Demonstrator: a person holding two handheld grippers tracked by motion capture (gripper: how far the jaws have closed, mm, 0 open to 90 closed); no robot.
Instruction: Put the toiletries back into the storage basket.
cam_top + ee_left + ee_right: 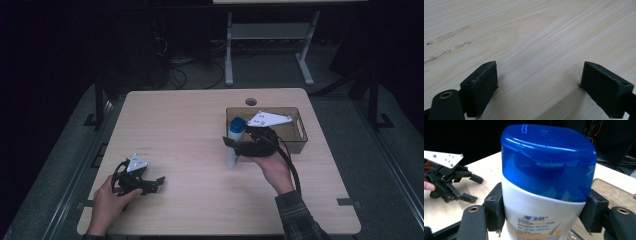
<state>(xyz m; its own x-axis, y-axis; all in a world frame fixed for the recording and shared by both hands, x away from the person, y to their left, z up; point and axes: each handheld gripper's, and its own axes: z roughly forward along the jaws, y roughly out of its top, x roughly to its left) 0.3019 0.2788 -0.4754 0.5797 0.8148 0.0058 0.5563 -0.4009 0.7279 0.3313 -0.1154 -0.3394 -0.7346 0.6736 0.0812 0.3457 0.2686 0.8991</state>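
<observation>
The right tool (234, 142) grips an upright white bottle (234, 142) with a blue cap just beside the bin (300, 131) near the surface's (200, 130) right edge, apparently mid-transfer, while the left tool (159, 182) rests open, empty, near the front-left corner.

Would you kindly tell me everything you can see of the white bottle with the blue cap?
The bottle is white, glossy plastic by its look, with a translucent blue cap that appears shut and a printed label low on its front. It stands upright beside the brown bin. The right gripper is shut on it, one of the fingers pressing each side just below the cap.
</observation>
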